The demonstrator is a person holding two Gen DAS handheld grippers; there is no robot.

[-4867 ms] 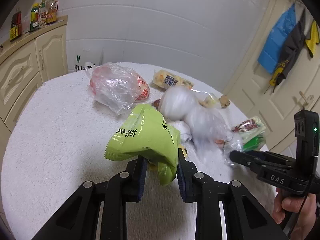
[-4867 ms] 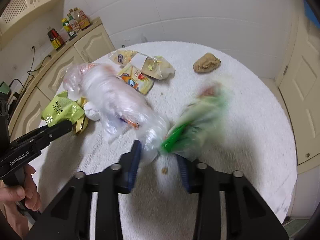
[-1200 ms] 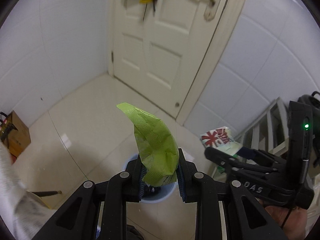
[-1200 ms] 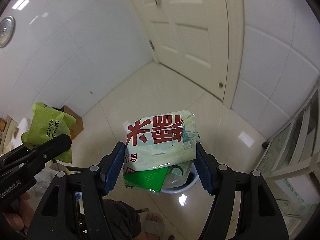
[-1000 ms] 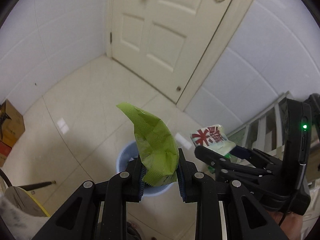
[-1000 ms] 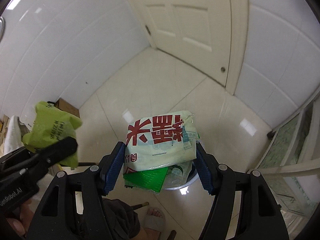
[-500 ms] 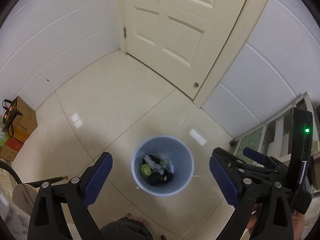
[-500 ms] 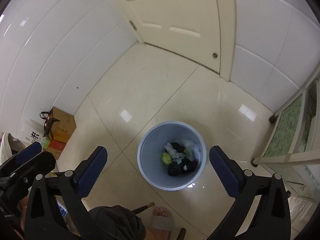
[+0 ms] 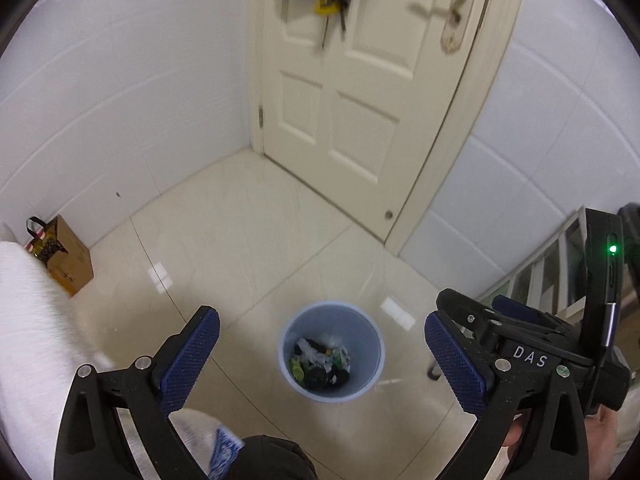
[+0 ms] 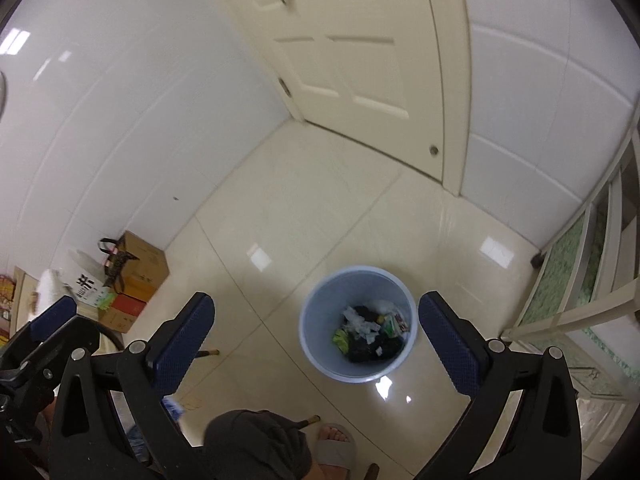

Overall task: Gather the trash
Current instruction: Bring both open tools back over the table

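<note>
At the bottom edge of both views a dark-clothed knee point(image 10: 260, 444) shows, and the right view also catches a foot in a grey slipper point(image 10: 334, 446) on the tiled floor point(image 9: 248, 232). The left hand-held gripper point(image 9: 320, 354) hangs wide apart, its jaws still opening, with nothing between the blue pads point(image 9: 192, 354). The right hand-held gripper point(image 10: 316, 344) is released too, jaws spread as wide as they go and empty; in the left view it shows at the right, marked "DAS", with a green light lit on its upright body. Below and just beyond both, a pale blue bin point(image 9: 288, 368) stands upright on the floor, framed between the pads in each view. The trash point(image 10: 370, 332) lies inside it at the bottom: a yellow-green wrapper, white crumpled scraps, a green-and-red packet and dark pieces, too small to sort further. At the left of the left view a white fuzzy cloth point(image 9: 28, 340) fills the edge, blurred. Further left against the wall sit cardboard boxes point(image 10: 140, 268) and a brown paper bag point(image 9: 66, 256) with dark handles. Beyond the bin a cream panelled door point(image 9: 352, 92) is shut, with a blue item and other blurred items hanging on it, set in white tiled walls.
</note>
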